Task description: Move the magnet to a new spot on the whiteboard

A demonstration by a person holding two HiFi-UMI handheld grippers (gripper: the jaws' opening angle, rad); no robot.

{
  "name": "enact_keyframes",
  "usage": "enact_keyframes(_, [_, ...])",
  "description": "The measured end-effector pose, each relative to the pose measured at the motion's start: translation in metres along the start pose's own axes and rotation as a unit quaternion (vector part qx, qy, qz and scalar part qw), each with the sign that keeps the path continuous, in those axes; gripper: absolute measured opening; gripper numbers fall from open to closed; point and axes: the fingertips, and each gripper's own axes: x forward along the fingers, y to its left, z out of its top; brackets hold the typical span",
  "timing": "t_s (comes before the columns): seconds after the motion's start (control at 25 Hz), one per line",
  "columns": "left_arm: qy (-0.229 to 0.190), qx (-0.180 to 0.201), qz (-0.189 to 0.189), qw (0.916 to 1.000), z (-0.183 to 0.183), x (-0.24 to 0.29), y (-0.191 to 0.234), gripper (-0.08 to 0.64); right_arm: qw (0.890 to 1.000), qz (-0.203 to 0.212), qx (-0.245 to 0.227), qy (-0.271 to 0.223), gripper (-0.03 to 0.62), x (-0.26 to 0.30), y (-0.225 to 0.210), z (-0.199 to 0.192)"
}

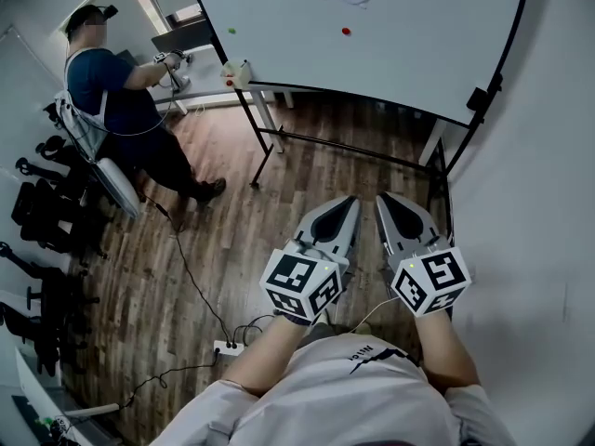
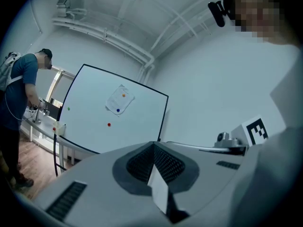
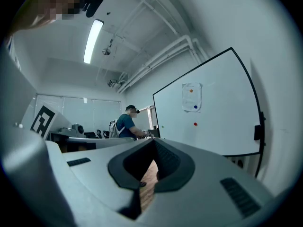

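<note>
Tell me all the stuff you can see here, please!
whiteboard: one, white with black frame, ahead on a stand
paper sheet: one, white, upper part of the board
magnets: four on the board; orange and blue on the sheet, red below it, green near the left edge
other person: one, blue top, at a desk left of the board
power strip: one, white, on the wooden floor
left gripper: one, grey, shut, empty
right gripper: one, grey, shut, empty, beside the left
</note>
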Motion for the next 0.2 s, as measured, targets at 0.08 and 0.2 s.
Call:
enact_keyframes(0.08, [-0.001, 0.0, 0.0, 1.0, 0.0018, 0.0004, 0.0026, 0.011, 1.0, 0.0, -0.002, 0.0, 0.012, 0.0024, 0.0004, 0.0007])
enact_keyframes(0.2, [-0.003, 0.001, -0.002, 1.0, 0.005, 0.0017, 0.0059, 0.011, 1.0, -0.001, -0.006, 0.0, 0.014, 0.0059, 0.0007, 0.0026])
